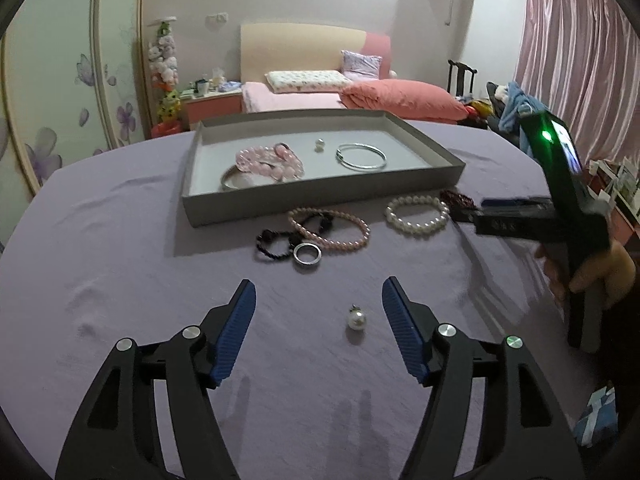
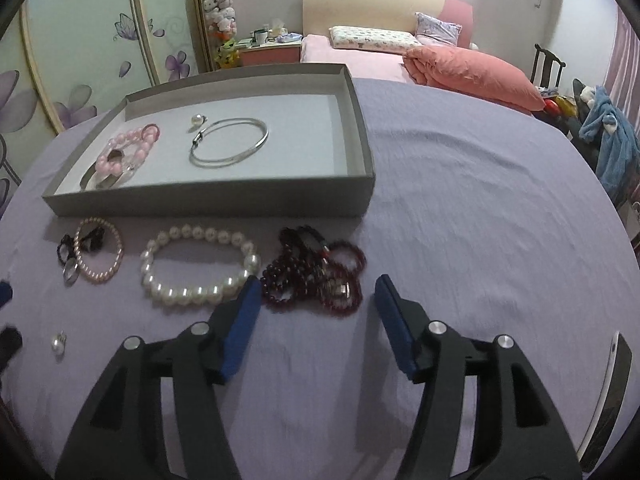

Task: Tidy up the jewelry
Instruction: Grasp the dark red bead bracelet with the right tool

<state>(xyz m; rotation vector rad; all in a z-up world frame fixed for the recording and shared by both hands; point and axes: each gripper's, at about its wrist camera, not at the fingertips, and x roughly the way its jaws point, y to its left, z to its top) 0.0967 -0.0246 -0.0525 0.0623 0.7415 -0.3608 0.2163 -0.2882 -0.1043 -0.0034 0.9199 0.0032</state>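
Observation:
A grey tray (image 1: 320,204) (image 2: 208,204) on the purple cloth holds a pink bead bracelet (image 1: 268,160) (image 2: 128,148), a silver bangle (image 1: 362,156) (image 2: 230,142), a pearl earring (image 1: 319,144) (image 2: 197,120) and a silver cuff (image 1: 232,179). In front of it lie a white pearl bracelet (image 1: 418,216) (image 2: 200,266), a thin pink pearl bracelet (image 1: 332,228) (image 2: 98,254), black hair ties (image 1: 276,244), a silver ring (image 1: 307,254) and dark red bead bracelets (image 2: 316,276). My left gripper (image 1: 319,296) is open, with a loose pearl earring (image 1: 356,318) (image 2: 58,344) between its fingers. My right gripper (image 2: 316,292) is open just short of the red bracelets.
The right gripper's body and the hand holding it (image 1: 568,216) stand at the right of the left wrist view. A phone-like object (image 2: 608,396) lies at the table's right edge. A bed (image 1: 340,96), a chair with clothes (image 2: 604,136) and curtains stand behind the table.

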